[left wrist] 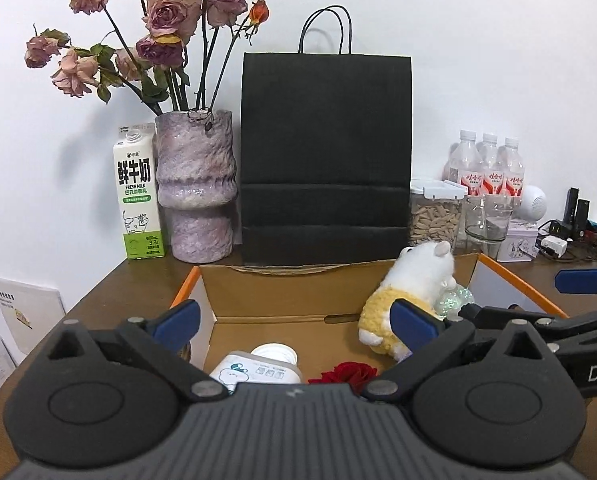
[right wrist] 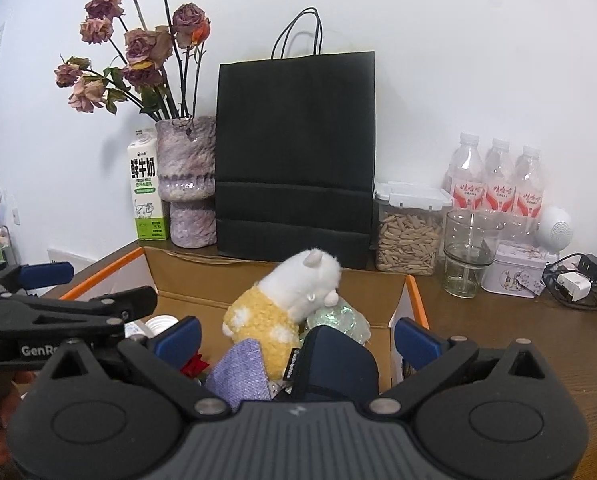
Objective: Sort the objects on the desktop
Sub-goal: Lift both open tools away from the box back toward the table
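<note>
Plush toy (right wrist: pixel 282 312) in cardboard box (right wrist: pixel 202 276), ahead of right gripper (right wrist: pixel 296 342) (jaws apart, empty); left gripper (left wrist: pixel 296 322) likewise spread.

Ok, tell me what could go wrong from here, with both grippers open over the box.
1. The plush toy leans on a heap of items in the cardboard box; reaching past it could topple it out.
2. The left hand-held gripper and right hand-held gripper sit close together and could collide.
3. A wide swing right might strike the empty glass jar.
</note>
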`<state>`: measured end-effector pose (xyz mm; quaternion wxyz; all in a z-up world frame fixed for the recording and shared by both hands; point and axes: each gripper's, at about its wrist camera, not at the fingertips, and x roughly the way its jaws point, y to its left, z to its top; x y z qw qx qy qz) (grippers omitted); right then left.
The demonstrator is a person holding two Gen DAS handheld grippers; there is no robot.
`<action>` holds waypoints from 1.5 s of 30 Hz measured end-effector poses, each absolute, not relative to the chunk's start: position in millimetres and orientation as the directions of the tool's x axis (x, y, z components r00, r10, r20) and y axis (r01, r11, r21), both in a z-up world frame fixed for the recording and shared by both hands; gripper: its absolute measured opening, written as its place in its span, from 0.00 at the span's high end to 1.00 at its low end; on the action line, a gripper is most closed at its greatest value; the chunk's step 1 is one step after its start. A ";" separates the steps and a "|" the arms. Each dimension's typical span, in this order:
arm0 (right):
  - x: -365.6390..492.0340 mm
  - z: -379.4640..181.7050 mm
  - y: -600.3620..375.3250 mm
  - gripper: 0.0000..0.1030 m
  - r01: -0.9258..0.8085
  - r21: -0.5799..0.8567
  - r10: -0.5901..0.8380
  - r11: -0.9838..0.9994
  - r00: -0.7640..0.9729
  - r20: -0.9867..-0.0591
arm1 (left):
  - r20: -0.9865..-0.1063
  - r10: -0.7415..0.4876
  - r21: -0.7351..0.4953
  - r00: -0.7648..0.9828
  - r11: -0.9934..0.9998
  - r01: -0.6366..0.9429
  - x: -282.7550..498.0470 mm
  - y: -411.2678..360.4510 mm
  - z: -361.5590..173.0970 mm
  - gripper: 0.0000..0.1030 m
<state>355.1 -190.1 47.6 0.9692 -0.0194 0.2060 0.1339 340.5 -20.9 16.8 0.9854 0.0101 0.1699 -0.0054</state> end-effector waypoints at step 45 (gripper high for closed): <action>234.4 72.5 -182.9 0.00 -0.275 -0.032 0.244 0.961 0.897 -0.369 | -0.309 -0.023 0.016 0.951 0.999 0.030 223.0 3.2 37.8 0.00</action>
